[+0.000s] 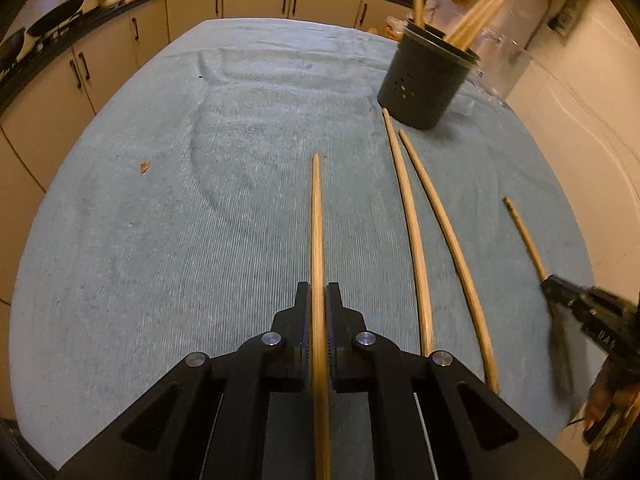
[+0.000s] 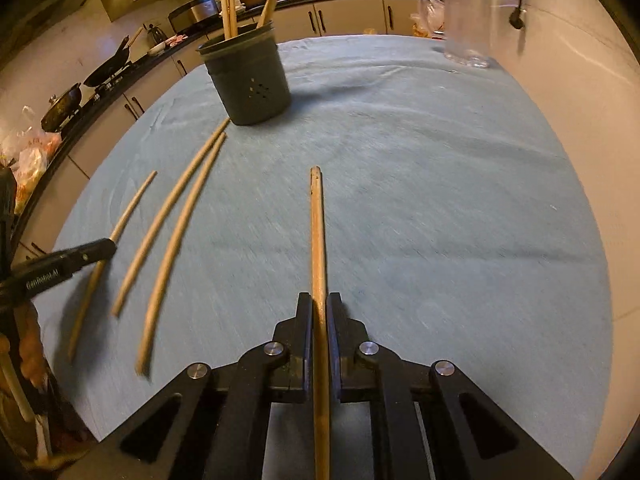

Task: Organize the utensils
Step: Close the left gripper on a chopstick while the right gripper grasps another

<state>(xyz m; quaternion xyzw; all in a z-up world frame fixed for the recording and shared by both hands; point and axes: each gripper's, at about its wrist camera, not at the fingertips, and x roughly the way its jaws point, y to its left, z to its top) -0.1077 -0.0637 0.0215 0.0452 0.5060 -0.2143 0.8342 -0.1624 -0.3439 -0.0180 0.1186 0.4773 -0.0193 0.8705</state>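
Observation:
My left gripper [image 1: 318,294] is shut on a wooden chopstick [image 1: 317,220] that points forward over the blue cloth. My right gripper [image 2: 319,304] is shut on another wooden chopstick [image 2: 317,232]. Two loose chopsticks [image 1: 412,216] lie side by side on the cloth between the grippers; they also show in the right wrist view [image 2: 172,220]. A dark utensil holder [image 1: 426,80] with several chopsticks in it stands just beyond their far ends; it also shows in the right wrist view [image 2: 248,80]. The right gripper appears at the right edge of the left wrist view [image 1: 548,284], the left gripper at the left edge of the right wrist view [image 2: 108,246].
The table is covered by a blue cloth [image 1: 200,200]. A clear glass jug [image 2: 466,20] stands at the far right by the wall. Kitchen cabinets [image 1: 256,2] and a counter with pans [image 2: 104,68] run behind the table.

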